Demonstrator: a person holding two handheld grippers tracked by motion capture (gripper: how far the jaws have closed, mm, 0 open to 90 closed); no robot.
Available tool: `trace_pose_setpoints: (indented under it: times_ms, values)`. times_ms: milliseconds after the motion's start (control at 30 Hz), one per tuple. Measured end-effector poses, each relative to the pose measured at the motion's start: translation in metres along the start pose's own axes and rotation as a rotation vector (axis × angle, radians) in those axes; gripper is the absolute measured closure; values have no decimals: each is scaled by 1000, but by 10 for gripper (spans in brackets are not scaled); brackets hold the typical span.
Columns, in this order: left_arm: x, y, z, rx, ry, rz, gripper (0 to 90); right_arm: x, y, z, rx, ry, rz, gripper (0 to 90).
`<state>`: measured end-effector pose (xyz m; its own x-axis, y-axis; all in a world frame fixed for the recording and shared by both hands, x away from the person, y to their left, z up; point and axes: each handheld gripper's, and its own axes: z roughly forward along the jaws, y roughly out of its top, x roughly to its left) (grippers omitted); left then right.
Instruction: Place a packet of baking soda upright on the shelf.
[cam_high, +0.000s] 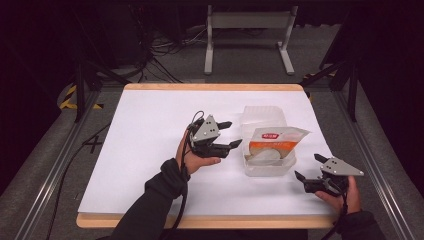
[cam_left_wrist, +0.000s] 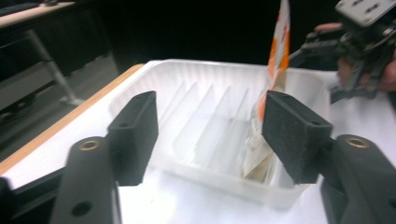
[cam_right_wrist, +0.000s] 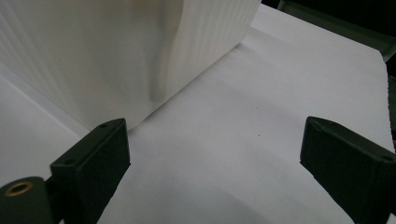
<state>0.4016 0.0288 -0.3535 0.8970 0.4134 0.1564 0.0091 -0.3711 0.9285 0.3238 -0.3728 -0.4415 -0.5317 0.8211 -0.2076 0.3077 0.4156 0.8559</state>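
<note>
My left gripper (cam_high: 231, 134) released, jaws apart, nothing between. Pouch (cam_high: 274, 142) stands tilted in tray (cam_high: 250, 117), just right of those jaws, long axis leaning away. My right gripper (cam_high: 306, 167) open too, near tray's right corner, slightly farther from pouch.
</note>
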Motion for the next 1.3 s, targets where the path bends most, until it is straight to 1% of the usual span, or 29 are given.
trace_pose_setpoints:
  times_ms: [167,233,367,400,433,500,533,600,733,800,900,933,967,1000,1133,1167,1233,1267,1300]
  values:
    - [-1,-3,-15,50,51,42,252,1,0,-1,-2,-3,-17,87]
    - [-1,-4,-18,52,57,44,230,2,1,-1,-3,-5,-21,87]
    - [-1,-10,-33,69,75,44,197,1,0,-2,-11,-5,-21,87]
    - [-1,-11,-36,76,84,48,190,1,0,-3,-14,-5,-22,87]
    - [0,-14,-41,91,100,62,185,2,1,-3,-17,-4,-22,87]
    - [0,-17,-45,106,125,62,153,2,1,-4,-18,-3,-27,84]
    - [1,-20,-48,112,131,57,144,2,2,-4,-18,-1,-28,82]
    - [3,-24,-54,120,139,59,134,2,3,-5,-20,-5,-34,83]
    - [7,-35,-66,137,158,39,128,4,5,-8,-34,-15,-49,85]
    - [9,-41,-73,155,172,46,126,5,6,-9,-37,-20,-54,85]
    - [12,-49,-84,172,193,43,124,5,8,-10,-43,-26,-60,84]
    - [13,-51,-86,174,198,44,118,5,8,-11,-43,-28,-61,84]
    - [14,-54,-89,184,193,49,102,5,9,-11,-43,-31,-63,83]
    - [15,-56,-92,189,193,45,87,5,9,-12,-44,-33,-64,81]
    - [19,-64,-104,204,225,33,89,5,11,-14,-50,-46,-69,71]
    - [19,-64,-104,204,225,33,89,5,11,-14,-50,-46,-69,71]
    - [20,-68,-110,218,241,38,89,5,11,-15,-56,-58,-66,71]
    - [20,-72,-114,225,251,32,89,4,12,-17,-64,-65,-66,71]
    - [20,-72,-114,225,251,32,88,4,12,-17,-64,-65,-66,71]
